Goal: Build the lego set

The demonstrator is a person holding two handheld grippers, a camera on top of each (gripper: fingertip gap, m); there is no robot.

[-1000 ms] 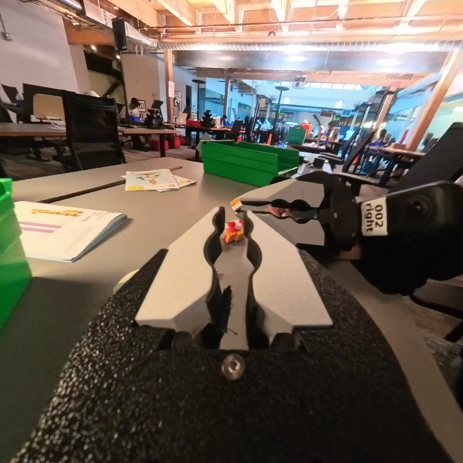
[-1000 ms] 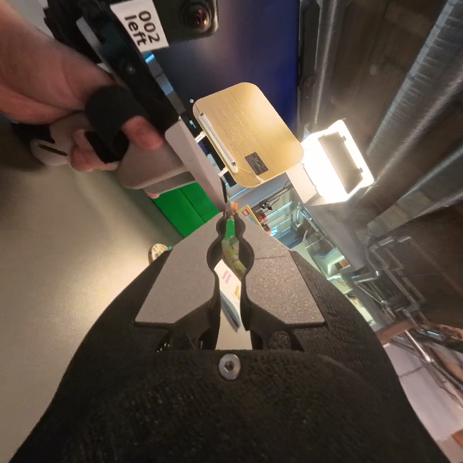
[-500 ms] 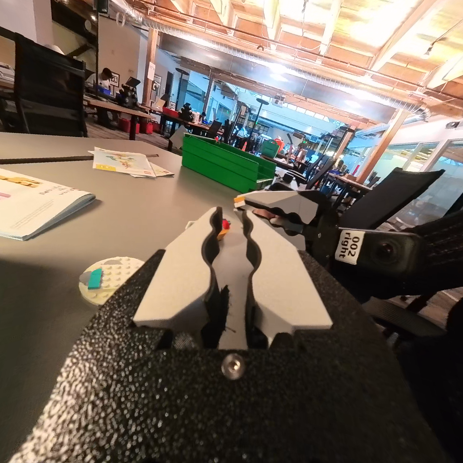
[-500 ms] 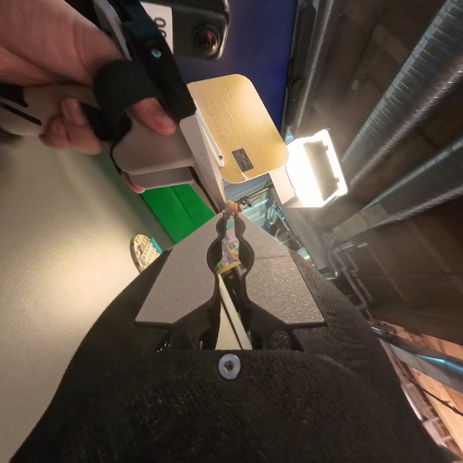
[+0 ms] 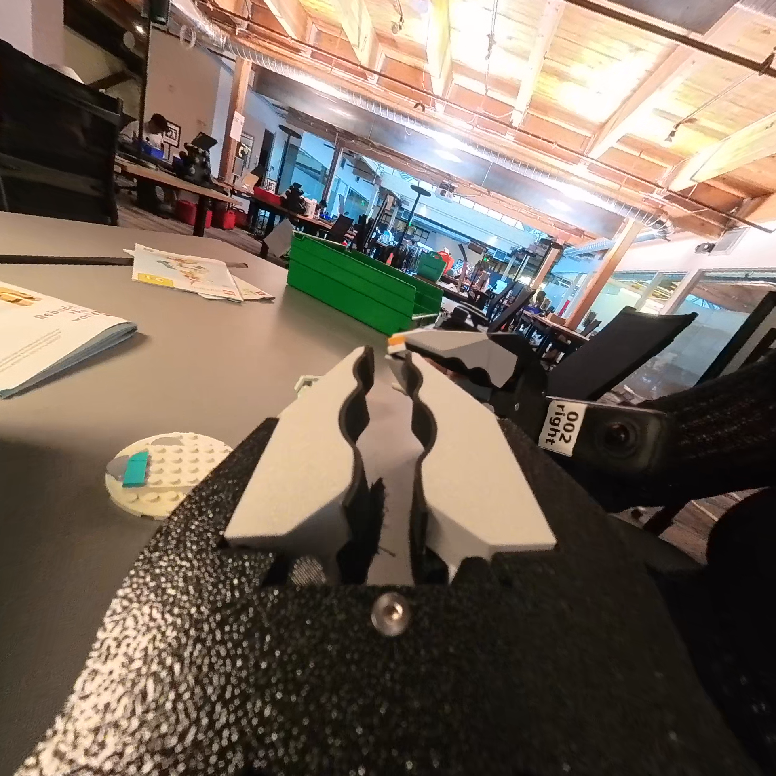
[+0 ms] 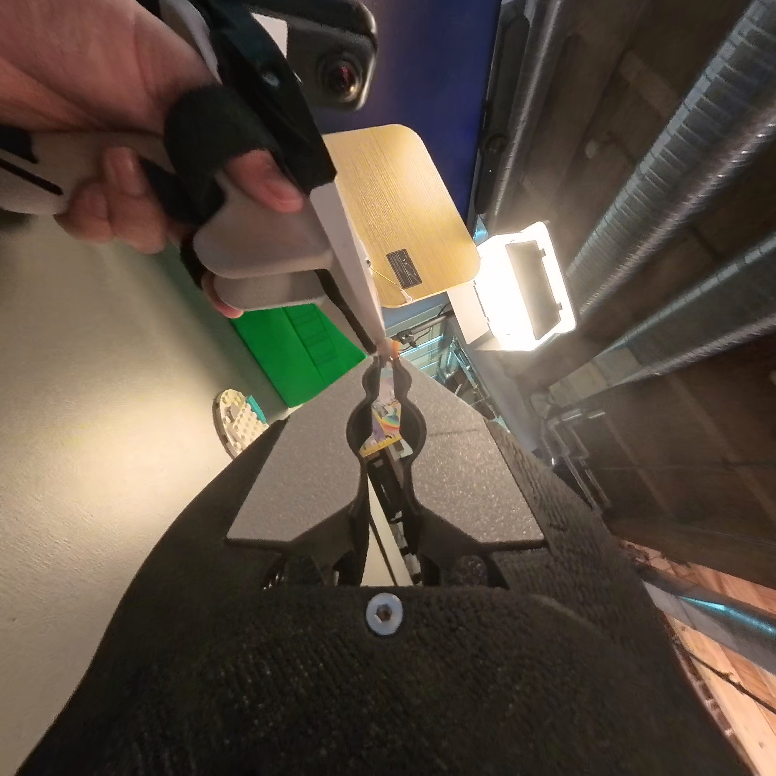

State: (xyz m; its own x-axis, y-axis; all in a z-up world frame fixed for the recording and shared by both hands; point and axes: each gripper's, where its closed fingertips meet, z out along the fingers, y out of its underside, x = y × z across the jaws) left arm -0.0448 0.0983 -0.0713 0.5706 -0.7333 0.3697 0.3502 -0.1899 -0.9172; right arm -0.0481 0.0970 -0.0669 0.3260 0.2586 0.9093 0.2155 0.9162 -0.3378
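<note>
Centrally, the right tool (image 5: 397, 348) was clamped on a small orange-and-white toy brick piece (image 5: 396, 343); the left tool (image 5: 388, 357) stood slightly apart, bare, above the grey table (image 5: 210, 348).

An open-plan workshop office: rows of wooden desks (image 5: 176, 178), black mesh chairs (image 5: 54, 142), exposed timber ceiling beams (image 5: 533, 54) and silver ducting (image 5: 268, 54).

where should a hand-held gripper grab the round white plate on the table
Probably by its rim. The round white plate lies flat on the grey table, too thin to pinch from above. Come in low from the side with one finger under the edge, away from the teal tile on top.
</note>
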